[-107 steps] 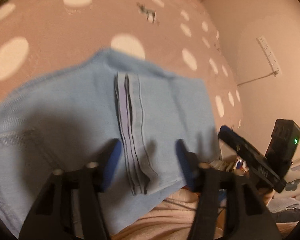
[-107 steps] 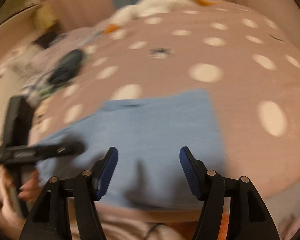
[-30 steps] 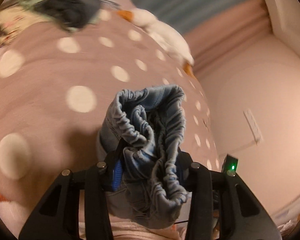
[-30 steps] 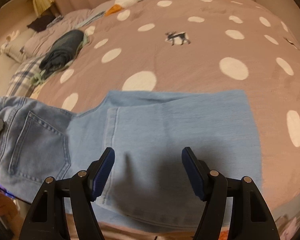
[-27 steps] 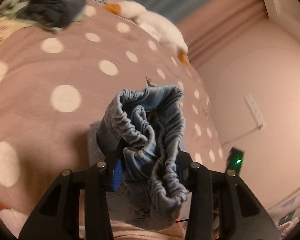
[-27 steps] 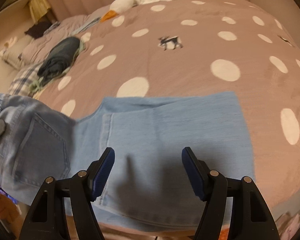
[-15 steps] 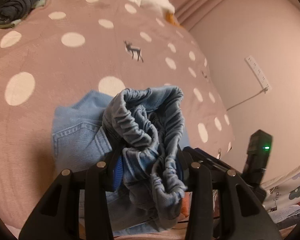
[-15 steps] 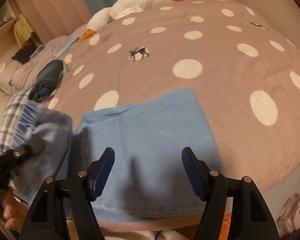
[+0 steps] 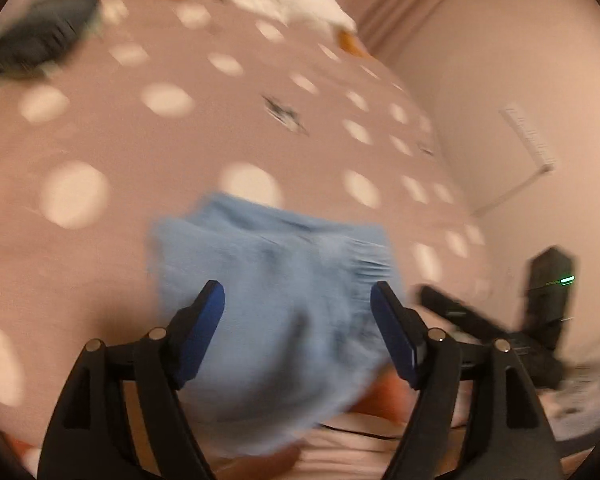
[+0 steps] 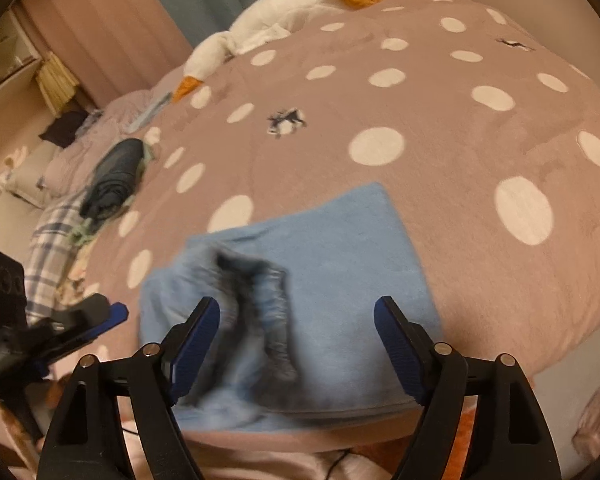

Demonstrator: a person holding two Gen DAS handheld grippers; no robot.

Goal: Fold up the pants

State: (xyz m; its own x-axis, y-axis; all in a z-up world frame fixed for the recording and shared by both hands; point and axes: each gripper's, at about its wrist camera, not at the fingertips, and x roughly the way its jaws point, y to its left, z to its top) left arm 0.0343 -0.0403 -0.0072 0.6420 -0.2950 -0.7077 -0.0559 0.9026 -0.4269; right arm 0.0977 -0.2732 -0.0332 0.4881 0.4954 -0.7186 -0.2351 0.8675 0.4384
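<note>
The light blue jeans [image 10: 324, 248] lie folded on the pink dotted bedspread [image 10: 440, 120] near its front edge. Their gathered waistband end [image 10: 256, 304] lies blurred on top of the folded legs at the left. In the left wrist view the jeans [image 9: 276, 276] are a blurred blue heap. My left gripper [image 9: 298, 332] is open and empty just in front of the heap; it also shows at the left of the right wrist view [image 10: 80, 328]. My right gripper [image 10: 298, 344] is open and empty above the jeans' near edge.
A white goose plush [image 10: 268, 28] lies at the back of the bed. A dark folded garment [image 10: 114, 178] and plaid cloth [image 10: 48, 248] lie at the left. A wall with a power strip [image 9: 528, 136] stands to the right.
My left gripper has opened and let go of the waistband. The waistband end has dropped onto the folded legs. The left gripper has pulled back towards the bed's near edge.
</note>
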